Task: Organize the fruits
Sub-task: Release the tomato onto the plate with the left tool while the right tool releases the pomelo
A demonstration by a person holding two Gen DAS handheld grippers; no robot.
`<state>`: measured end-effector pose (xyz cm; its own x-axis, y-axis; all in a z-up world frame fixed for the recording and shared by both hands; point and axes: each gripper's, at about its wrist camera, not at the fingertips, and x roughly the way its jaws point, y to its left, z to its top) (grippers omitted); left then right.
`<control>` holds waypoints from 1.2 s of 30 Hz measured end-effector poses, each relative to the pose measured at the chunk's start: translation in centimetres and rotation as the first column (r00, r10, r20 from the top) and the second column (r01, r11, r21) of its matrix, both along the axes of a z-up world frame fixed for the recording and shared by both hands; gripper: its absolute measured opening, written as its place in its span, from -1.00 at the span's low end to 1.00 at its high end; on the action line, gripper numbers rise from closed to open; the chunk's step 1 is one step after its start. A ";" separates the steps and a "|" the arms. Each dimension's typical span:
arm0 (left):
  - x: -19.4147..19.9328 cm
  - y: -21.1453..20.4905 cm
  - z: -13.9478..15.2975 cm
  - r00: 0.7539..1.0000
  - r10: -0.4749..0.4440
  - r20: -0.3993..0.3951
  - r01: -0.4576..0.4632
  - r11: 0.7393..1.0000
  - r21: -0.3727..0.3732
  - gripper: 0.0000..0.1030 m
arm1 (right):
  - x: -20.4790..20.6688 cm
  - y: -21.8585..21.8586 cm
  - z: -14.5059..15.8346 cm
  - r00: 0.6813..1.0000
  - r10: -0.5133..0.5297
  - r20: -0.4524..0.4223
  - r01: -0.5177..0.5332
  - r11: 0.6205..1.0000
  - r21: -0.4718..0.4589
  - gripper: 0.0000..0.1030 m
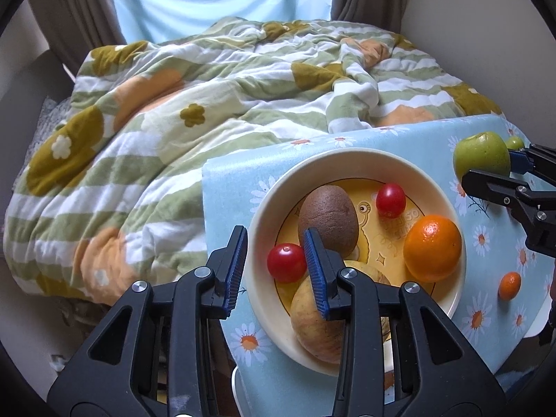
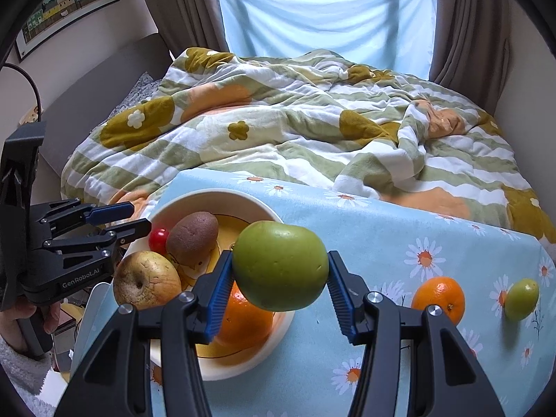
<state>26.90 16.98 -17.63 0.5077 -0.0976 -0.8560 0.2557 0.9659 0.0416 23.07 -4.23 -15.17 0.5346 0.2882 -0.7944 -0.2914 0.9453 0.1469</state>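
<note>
R gripper [image 2: 279, 290] clamps green apple [image 2: 280, 266] near bowl [image 2: 243, 197]; step: loading fruit. L gripper [image 1: 274, 264] narrow, empty, at bowl's left rim. Next: lower apple in, release.

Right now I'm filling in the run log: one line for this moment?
right gripper: shut on green apple | left gripper: empty, over bowl rim | loose on cloth: small orange, small green fruit

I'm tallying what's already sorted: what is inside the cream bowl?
In the bowl: a brown kiwi, two cherry tomatoes, an orange and a yellowish apple. The left gripper covers part of the apple and the bowl's near side.
</note>
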 end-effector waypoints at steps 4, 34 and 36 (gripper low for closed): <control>-0.7 -0.1 0.3 1.000 -0.013 0.002 0.013 1.000 -0.020 1.00 | 0.0 0.0 0.2 1.000 -0.003 0.003 0.003 1.000 0.001 -0.06; -6.1 -2.2 1.0 0.999 0.022 -0.026 -0.024 0.997 -0.078 1.00 | 3.0 1.8 -2.4 0.992 0.110 -0.056 -0.111 0.994 -0.011 -0.06; -6.3 -2.3 0.9 0.999 0.030 -0.027 -0.032 0.996 -0.083 1.00 | 3.1 1.9 -2.4 0.992 0.111 -0.055 -0.112 0.993 -0.024 -0.06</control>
